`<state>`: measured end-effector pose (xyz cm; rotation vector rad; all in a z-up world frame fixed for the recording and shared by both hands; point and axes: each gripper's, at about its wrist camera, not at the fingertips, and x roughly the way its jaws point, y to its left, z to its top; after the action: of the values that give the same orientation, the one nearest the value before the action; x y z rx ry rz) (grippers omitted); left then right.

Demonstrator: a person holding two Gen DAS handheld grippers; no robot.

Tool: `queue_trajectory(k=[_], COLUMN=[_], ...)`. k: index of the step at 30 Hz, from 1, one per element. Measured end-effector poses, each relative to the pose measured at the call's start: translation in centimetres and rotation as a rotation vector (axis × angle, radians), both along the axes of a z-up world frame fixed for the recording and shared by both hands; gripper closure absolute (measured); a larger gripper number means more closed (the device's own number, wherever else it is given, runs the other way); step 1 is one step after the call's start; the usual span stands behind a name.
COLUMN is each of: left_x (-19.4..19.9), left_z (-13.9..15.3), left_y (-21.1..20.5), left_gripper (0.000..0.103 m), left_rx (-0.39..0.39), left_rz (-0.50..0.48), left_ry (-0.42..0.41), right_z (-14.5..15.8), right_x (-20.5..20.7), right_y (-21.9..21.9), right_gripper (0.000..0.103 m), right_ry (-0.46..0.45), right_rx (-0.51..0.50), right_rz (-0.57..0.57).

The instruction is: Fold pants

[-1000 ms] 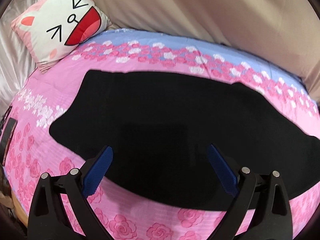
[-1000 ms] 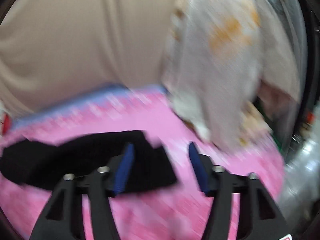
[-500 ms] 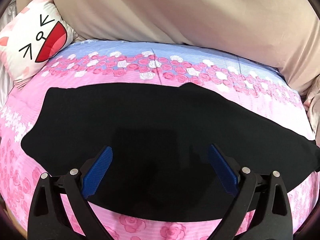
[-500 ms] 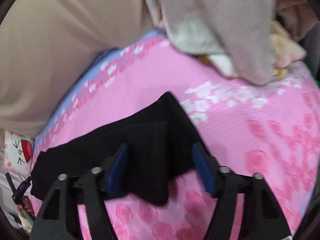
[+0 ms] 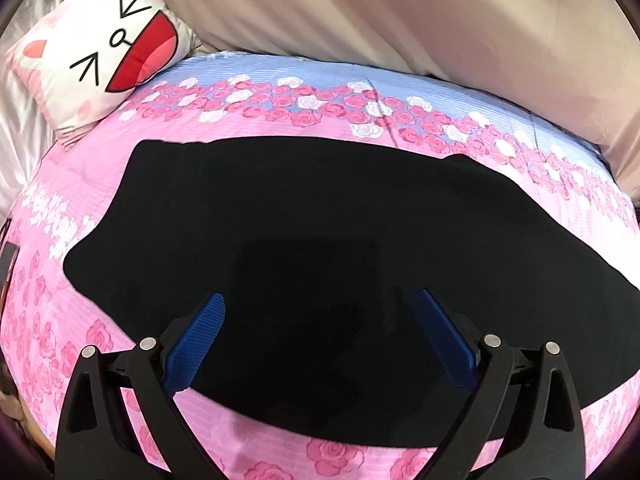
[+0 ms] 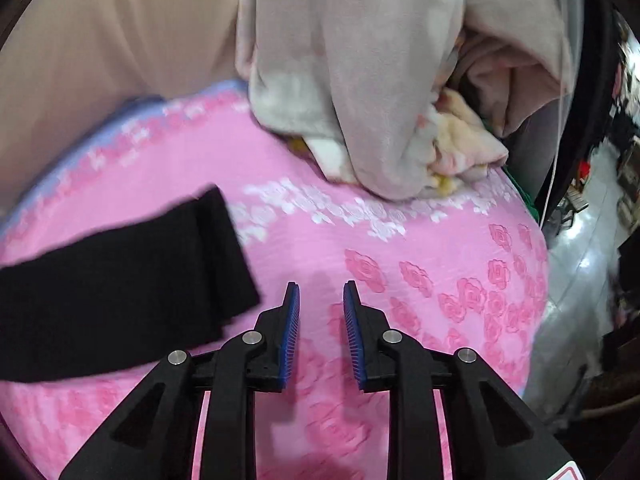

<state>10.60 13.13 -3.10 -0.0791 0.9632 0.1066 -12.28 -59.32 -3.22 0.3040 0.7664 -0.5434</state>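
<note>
Black pants (image 5: 320, 240) lie flat across a pink rose-print bedsheet (image 5: 100, 184). My left gripper (image 5: 320, 294) hovers open over their near half, blue pads spread wide, nothing pinched. In the right wrist view one leg end of the pants (image 6: 120, 280) lies at the left on the sheet (image 6: 400, 280). My right gripper (image 6: 321, 285) is just right of that leg end, over bare sheet. Its jaws stand a narrow gap apart and are opening, with nothing between them.
A cat-face pillow (image 5: 100, 48) sits at the bed's far left corner. Beige fabric (image 5: 400, 20) hangs behind the bed. A heap of grey and cream blankets (image 6: 380, 80) lies at the far right. The bed's right edge drops to a shiny floor (image 6: 580, 280).
My right gripper has come off the pants' leg end to the bare sheet at its right, and its jaws are narrower. The left view swung right, then back left.
</note>
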Motion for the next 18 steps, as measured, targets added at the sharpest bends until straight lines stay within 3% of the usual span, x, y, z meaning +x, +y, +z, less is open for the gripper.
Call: queue_trajectory(k=[3, 6, 8, 10, 13, 18], left_x=[0.7, 1.4, 1.4, 1.0, 0.9, 2.2], left_z=[-0.1, -0.5, -0.5, -0.4, 0.2, 0.9], left_y=[-0.5, -0.8, -0.4, 0.4, 1.8, 2.7], left_gripper=[0.009, 0.009, 0.009, 0.009, 0.009, 0.009], left_rx=[-0.01, -0.036, -0.042, -0.041, -0.01, -0.001], left_rz=[-0.009, -0.002, 0.009, 0.013, 0.025, 0.037], left_ry=[-0.007, -0.002, 0.0, -0.007, -0.025, -0.05], right_z=[2.3, 2.9, 2.9, 2.2, 1.4, 0.0], right_x=[0.8, 4.6, 7.2, 8.9, 9.7, 8.9], right_y=[3.2, 6.7, 8.9, 9.1, 7.0, 4.4], right_gripper=[0.058, 0.058, 0.058, 0.058, 0.058, 0.053], right_ry=[-0.105, -0.11, -0.089, -0.061, -0.013, -0.023], right_rx=[0.03, 0.059, 0.005, -0.024, -0.012, 0.014], right_rz=[0.09, 0.215, 0.271, 0.255, 0.133, 0.046])
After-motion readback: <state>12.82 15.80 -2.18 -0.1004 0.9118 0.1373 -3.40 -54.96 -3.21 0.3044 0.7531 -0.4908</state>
